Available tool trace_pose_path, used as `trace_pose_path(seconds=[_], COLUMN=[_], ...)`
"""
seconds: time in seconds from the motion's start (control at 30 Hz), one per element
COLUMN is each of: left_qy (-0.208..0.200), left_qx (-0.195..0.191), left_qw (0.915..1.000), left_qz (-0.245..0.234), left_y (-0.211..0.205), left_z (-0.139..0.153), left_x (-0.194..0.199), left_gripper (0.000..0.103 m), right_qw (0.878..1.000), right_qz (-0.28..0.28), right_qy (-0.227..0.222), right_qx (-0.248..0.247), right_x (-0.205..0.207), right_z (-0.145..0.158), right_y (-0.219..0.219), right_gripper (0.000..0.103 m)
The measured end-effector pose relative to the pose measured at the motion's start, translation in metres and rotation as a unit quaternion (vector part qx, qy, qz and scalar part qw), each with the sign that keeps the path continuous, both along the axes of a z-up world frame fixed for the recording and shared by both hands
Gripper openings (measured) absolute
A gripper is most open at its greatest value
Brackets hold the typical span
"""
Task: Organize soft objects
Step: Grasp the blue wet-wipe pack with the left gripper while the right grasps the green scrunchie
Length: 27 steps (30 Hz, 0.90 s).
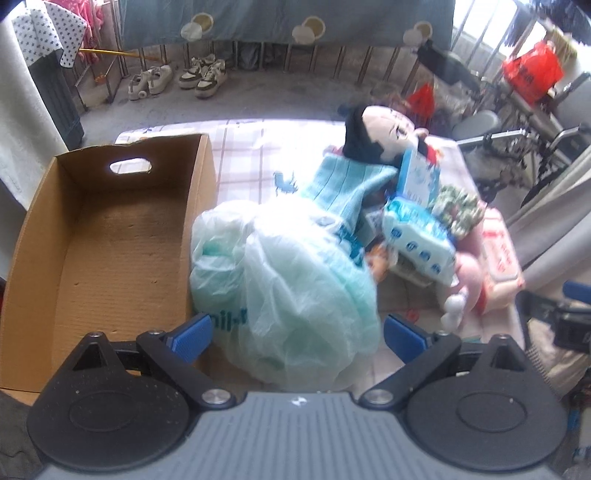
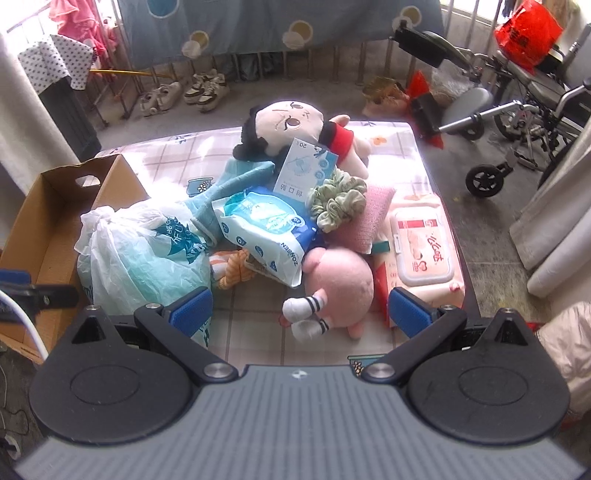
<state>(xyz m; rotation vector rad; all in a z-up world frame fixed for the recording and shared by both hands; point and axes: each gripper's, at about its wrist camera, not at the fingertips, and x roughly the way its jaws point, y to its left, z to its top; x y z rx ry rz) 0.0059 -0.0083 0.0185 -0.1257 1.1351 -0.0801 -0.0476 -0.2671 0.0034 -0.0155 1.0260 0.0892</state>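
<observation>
Checked table (image 2: 258, 325): both tools level, spread; left tool (image 1: 297, 334) straddling plastic bag (image 1: 280, 280).

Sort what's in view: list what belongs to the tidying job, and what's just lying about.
Job: cardboard box, plastic bag, big-headed doll, pink plush, green scrunchie, wipes pack.

Lying about: sneakers, wheelchair, red bag.

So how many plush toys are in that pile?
2: a black-haired doll at the far end, and a pink plush with striped socks at the near edge. Others may be buried underneath.
</observation>
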Motion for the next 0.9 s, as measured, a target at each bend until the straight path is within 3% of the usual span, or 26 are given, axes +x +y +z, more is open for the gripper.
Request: trace_pose_path(seconds=[0.13,0.33,0.43,0.5,0.53,0.6,0.73,0.83,0.9], left_qy=[-0.001,0.019,0.02,0.033,0.041,0.053,0.089,0.12,0.135], left_qx=[-0.012,-0.072,-0.092,-0.111,-0.119,-0.136,-0.151,-0.146,-0.132], left_qw=[0.9999,0.9965,0.9941,0.991,0.9893,0.9857,0.9792,0.9745,0.9725], left_qz=[0.008,0.039,0.053,0.067,0.073,0.085,0.101,0.121,0.136], left_y=[-0.01,-0.033,-0.052,-0.066,-0.072,-0.085,-0.108,-0.119,-0.125], left_z=[0.005,-0.001,-0.009,-0.018,-0.022,-0.031,-0.053,-0.071,-0.081], left_x=[0.015,0.048,0.067,0.083,0.09,0.104,0.127,0.143,0.151], left_gripper=[0.094,0.087,0.082,0.075,0.074,0.074,0.082,0.082,0.088], right_qw=[1.0,0.992,0.981,0.971,0.965,0.953,0.933,0.929,0.931], right_qz=[0.03,0.123,0.193,0.237,0.259,0.295,0.349,0.358,0.355], right_qy=[-0.003,-0.002,0.006,0.018,0.027,0.04,0.055,0.063,0.063], right_qx=[-0.003,0.021,0.028,0.036,0.043,0.056,0.066,0.067,0.059], right_x=[0.014,0.055,0.079,0.096,0.104,0.118,0.133,0.139,0.142], right_z=[-0.004,-0.026,-0.038,-0.047,-0.052,-0.058,-0.069,-0.071,-0.07], right_y=[-0.009,-0.017,-0.021,-0.023,-0.025,-0.028,-0.036,-0.05,-0.062], right_gripper=[0.102,0.096,0.083,0.066,0.063,0.055,0.055,0.055,0.055])
